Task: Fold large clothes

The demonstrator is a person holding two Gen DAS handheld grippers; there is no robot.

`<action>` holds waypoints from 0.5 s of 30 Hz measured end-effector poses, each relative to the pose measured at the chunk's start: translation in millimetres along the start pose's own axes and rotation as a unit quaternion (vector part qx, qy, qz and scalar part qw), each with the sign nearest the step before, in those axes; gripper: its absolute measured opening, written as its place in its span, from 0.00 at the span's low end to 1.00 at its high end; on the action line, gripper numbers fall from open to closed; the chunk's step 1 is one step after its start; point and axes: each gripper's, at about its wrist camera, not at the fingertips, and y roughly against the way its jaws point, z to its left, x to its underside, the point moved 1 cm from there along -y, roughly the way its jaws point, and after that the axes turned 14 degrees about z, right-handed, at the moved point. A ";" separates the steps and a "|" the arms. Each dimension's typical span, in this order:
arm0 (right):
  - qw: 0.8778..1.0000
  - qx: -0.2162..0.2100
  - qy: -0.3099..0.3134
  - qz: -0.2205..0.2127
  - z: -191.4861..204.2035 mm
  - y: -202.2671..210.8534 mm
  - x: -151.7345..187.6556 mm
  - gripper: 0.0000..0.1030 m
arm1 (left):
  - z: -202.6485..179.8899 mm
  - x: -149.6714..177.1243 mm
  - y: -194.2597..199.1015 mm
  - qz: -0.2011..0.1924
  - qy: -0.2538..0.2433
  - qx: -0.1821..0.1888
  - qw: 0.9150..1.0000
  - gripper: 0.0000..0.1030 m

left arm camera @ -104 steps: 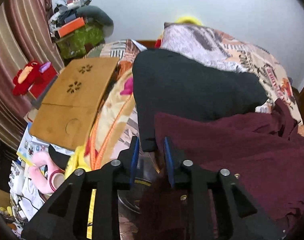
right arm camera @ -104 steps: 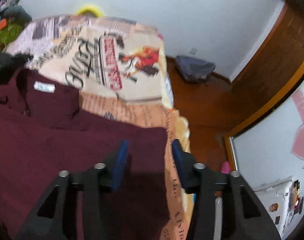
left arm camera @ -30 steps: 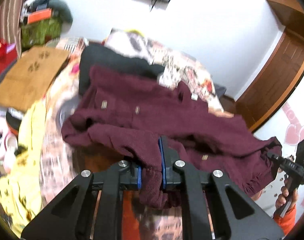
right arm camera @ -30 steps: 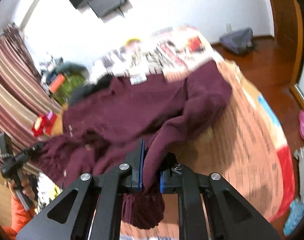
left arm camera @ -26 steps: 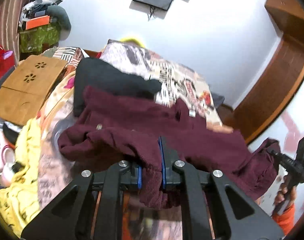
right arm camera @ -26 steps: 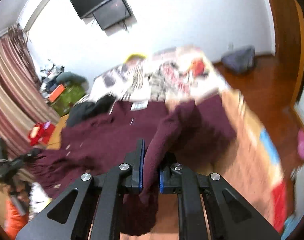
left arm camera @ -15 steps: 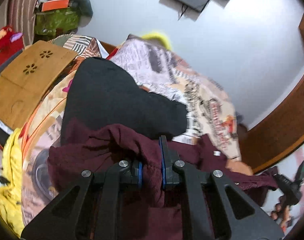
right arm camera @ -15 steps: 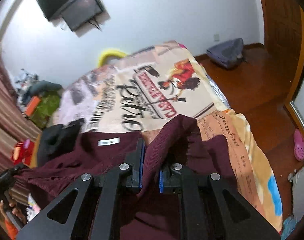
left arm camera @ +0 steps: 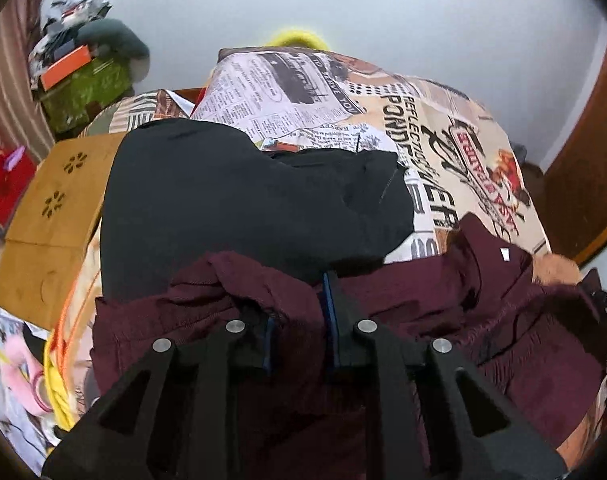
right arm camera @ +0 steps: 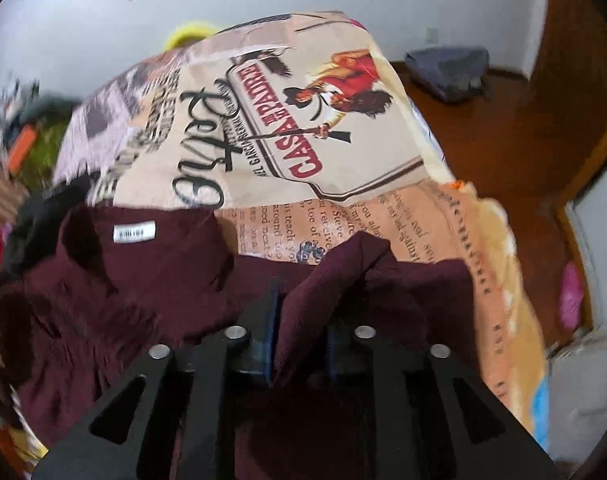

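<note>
A maroon knitted garment lies on the printed bed cover, its lower part folded up over itself. My left gripper points down at its left edge. The jaws are opening, and a bunched fold of maroon cloth still sits loosely between the blue pads. In the right wrist view the same garment shows its white neck label. My right gripper is over the garment's right edge. Its jaws are opening too, with a raised ridge of cloth standing in the gap.
A black garment lies on the bed just beyond the maroon one. A brown board with cut-outs rests at the bed's left edge, with a green box behind it. On the wooden floor to the right lies a grey bag.
Both grippers carried the garment's hem forward over its body toward the collar and sank to the bed. Their jaws, shut tight on the cloth before, now stand apart.
</note>
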 end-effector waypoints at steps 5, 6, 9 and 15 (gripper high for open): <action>0.996 0.058 0.031 -0.064 12.1 36.0 8.6 0.57 | 2.1 -5.2 17.4 -0.003 0.030 0.032 0.999 0.34; 0.994 0.067 0.031 -0.086 14.6 44.9 11.8 0.69 | 3.5 -4.0 23.9 -0.010 0.045 0.046 0.998 0.38; 0.984 0.083 0.030 -0.155 22.9 74.7 24.7 0.81 | -0.5 -0.3 36.5 -0.024 0.054 0.063 0.996 0.44; 0.988 0.055 0.067 -0.131 41.7 84.6 41.2 0.81 | -7.4 13.7 61.0 -0.035 0.038 0.071 0.996 0.45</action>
